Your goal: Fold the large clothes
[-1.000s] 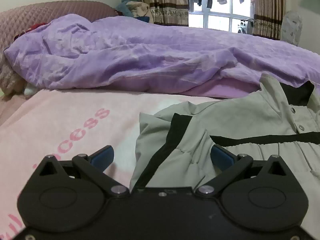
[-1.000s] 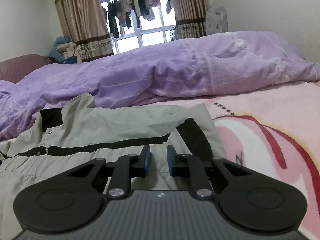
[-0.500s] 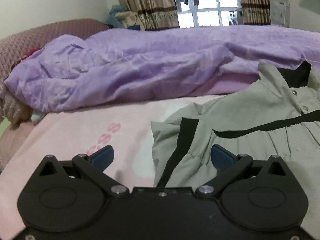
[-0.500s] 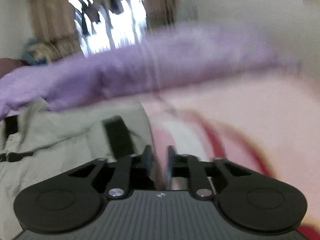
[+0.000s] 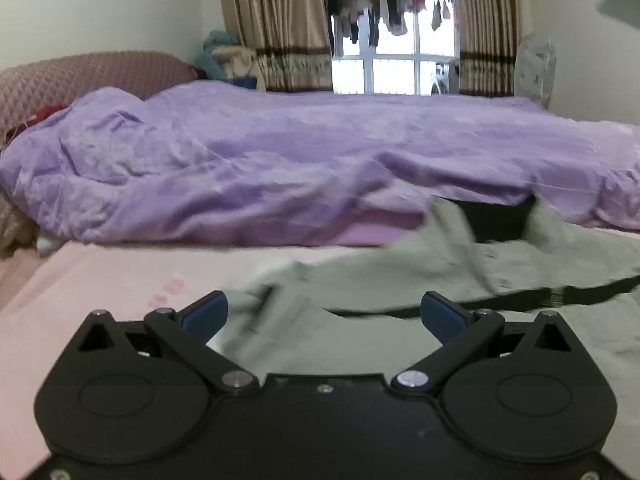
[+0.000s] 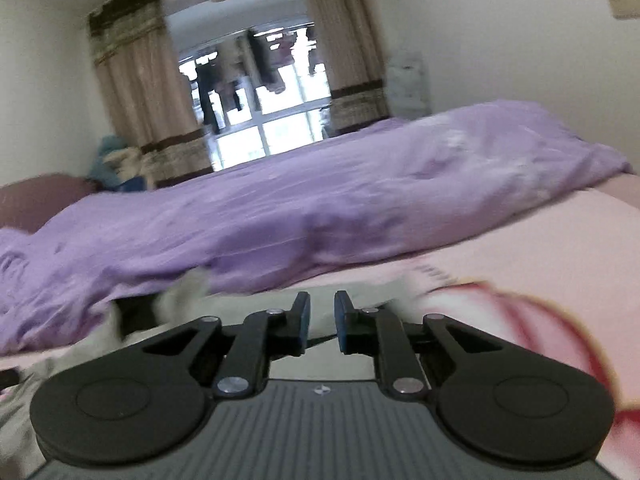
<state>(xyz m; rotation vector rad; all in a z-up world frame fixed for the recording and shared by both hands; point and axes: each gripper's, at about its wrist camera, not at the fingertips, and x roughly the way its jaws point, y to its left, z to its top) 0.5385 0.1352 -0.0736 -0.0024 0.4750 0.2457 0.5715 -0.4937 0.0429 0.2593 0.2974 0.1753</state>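
A grey-green jacket (image 5: 400, 288) with black stripes and a black collar lining lies spread on the pink bed sheet (image 5: 120, 276). My left gripper (image 5: 322, 316) is wide open, its blue pads over the jacket's left part, holding nothing. In the right wrist view the jacket (image 6: 248, 304) shows blurred behind the fingers. My right gripper (image 6: 322, 320) has its pads close together with a narrow gap and nothing visibly between them.
A rumpled purple duvet (image 5: 300, 160) lies across the bed behind the jacket, also in the right wrist view (image 6: 280, 216). A maroon headboard (image 5: 80, 76) stands at left. Curtains and a window with hanging laundry (image 5: 392, 28) are at the back.
Both grippers have tilted up and pulled back, so the jacket sits lower in both views. The right view swung and blurred. Neither gripper's jaw opening has changed.
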